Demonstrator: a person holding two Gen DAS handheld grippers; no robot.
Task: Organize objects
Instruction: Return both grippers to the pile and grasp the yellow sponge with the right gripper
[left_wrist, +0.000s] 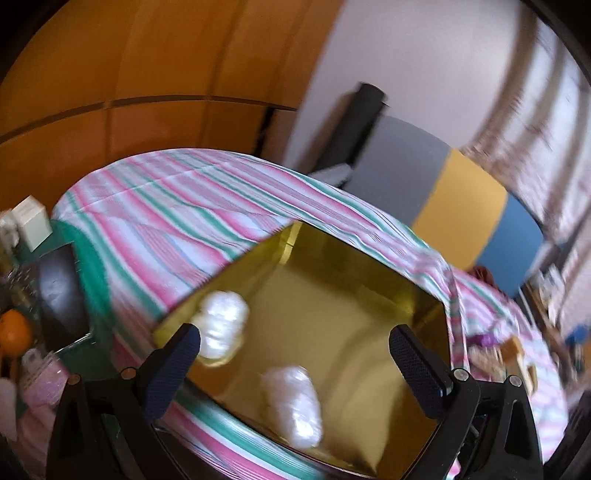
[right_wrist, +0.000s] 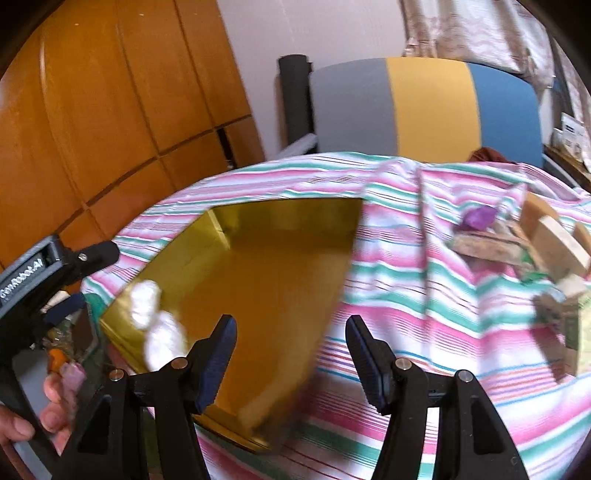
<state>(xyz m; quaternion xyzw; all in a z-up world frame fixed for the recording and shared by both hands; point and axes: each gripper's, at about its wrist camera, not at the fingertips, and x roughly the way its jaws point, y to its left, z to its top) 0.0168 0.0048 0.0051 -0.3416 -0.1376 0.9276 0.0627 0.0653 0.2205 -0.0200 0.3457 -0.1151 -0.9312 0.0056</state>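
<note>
A gold box (left_wrist: 332, 325) lies open on the striped cloth (left_wrist: 177, 206) that covers the bench, and everything here is placed from that box.

Left of the box, past the cloth's edge, sit an orange (left_wrist: 14, 332) and a small white carton (left_wrist: 33, 221). The left gripper (left_wrist: 295, 354) hangs over the box's near side with its jaws spread wide and nothing between the pads. Inside the box lie two white wrapped bundles: one (left_wrist: 221, 332) in the near left corner, just beside the left jaw, the other (left_wrist: 295, 402) nearer the front wall, between the two jaws but below them, untouched.

From the right wrist camera the same bundles (right_wrist: 155, 325) show at the box's left end, well left of the right gripper (right_wrist: 291, 354). Its jaws stand apart and empty, straddling the box's right edge: one over the gold floor, one over the cloth. Right of the box, a pile of wooden blocks (right_wrist: 554, 243) and a purple piece (right_wrist: 480, 218) rests on the cloth. A hand (right_wrist: 48, 417) holds the left gripper at far left.
</note>
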